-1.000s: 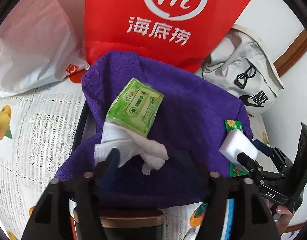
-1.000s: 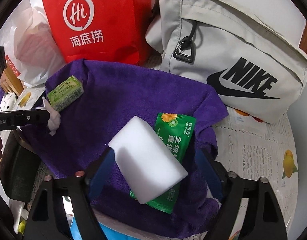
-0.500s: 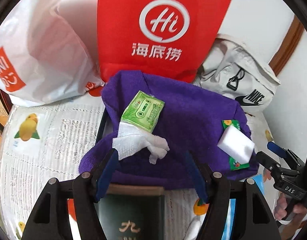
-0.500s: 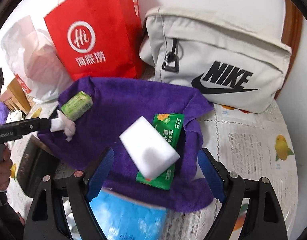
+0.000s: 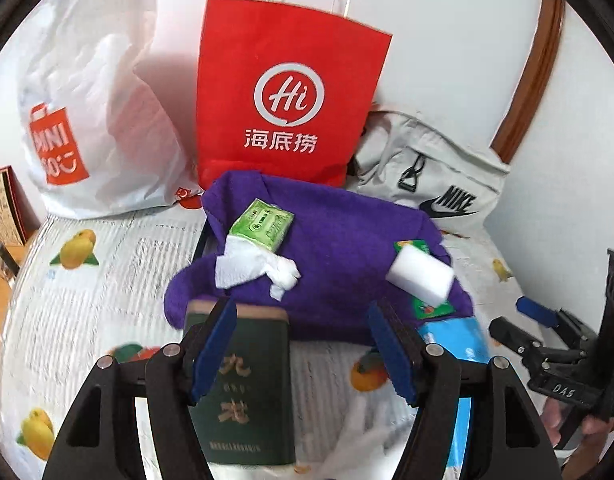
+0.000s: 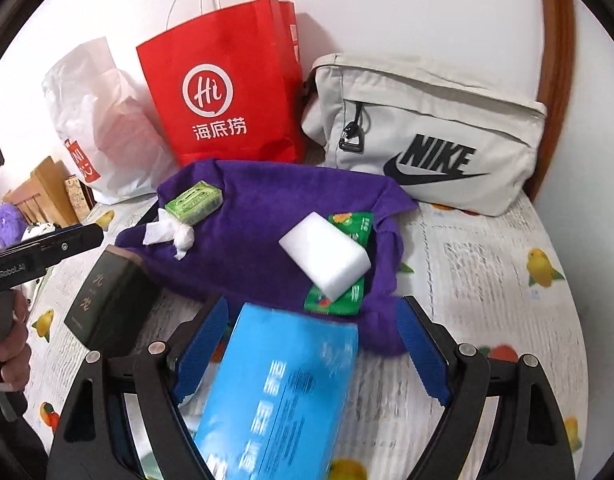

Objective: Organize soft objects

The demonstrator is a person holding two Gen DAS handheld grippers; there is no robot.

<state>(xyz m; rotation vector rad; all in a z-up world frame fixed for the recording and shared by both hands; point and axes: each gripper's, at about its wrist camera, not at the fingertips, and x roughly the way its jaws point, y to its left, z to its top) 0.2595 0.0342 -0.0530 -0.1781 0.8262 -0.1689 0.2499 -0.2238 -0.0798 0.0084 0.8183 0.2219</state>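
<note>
1. L tongs (image 5: 303, 350): I see jaws apart, nothing gripped; a dark green box (image 5: 243, 392) lies on the worktop (image 5: 87, 320) below them.
2. R tongs (image 6: 307, 350): jaws wide, empty, above a blue pack (image 6: 279, 396).
3. Purple towel (image 6: 259, 236) spread mid-worktop, draped over sth; far edge touches the red paper bag (image 6: 227, 88).
4. On towel, left: green tissue pack (image 6: 193, 198) w/ white tissue (image 6: 169, 234) pulled out.
5. On towel, right: white sponge block (image 6: 325, 254) atop a green sachet (image 6: 347, 276).
6. Red bag, white plastic bag (image 5: 87, 120), grey Nike bag (image 6: 427, 136) stand along the wall; contents can't tell.
</note>
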